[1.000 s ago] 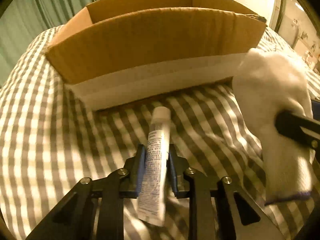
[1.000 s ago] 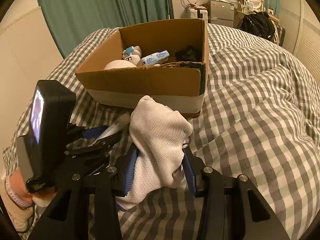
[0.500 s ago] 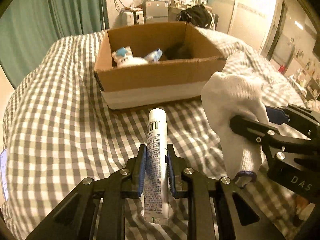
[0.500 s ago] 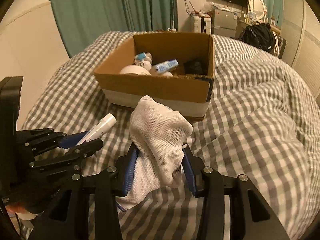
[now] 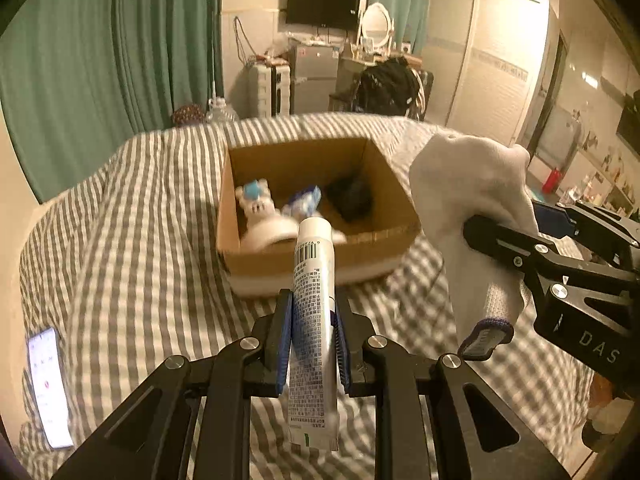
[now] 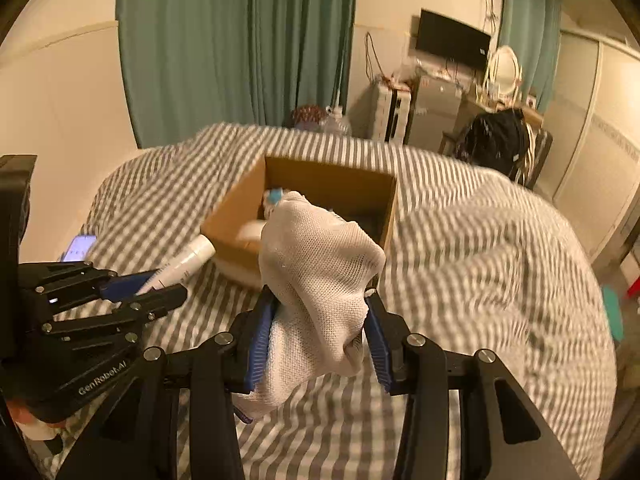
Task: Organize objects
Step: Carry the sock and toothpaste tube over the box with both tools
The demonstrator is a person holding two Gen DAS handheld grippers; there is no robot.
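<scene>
My left gripper (image 5: 313, 322) is shut on a white tube (image 5: 313, 304) with small print, cap pointing at the box. My right gripper (image 6: 320, 320) is shut on a white knit sock (image 6: 320, 276), which also shows in the left wrist view (image 5: 476, 216). Both are held in the air over the checked bedspread, short of an open cardboard box (image 5: 256, 256), seen too in the right wrist view (image 6: 236, 216). The box holds a small white and blue plush toy (image 5: 256, 200), a blue and white tube (image 5: 304, 200), a dark item (image 5: 352, 196) and a white round thing (image 5: 268, 232).
A phone (image 5: 46, 384) lies lit on the bedspread (image 5: 140, 260) at the left edge. Green curtains (image 5: 120, 48) hang behind the bed. Beyond the bed are a small fridge, a dresser with a mirror and a wall TV.
Both grippers have risen and pulled back from the box with their objects. The box now looks smaller and farther, and its inside is in view.
</scene>
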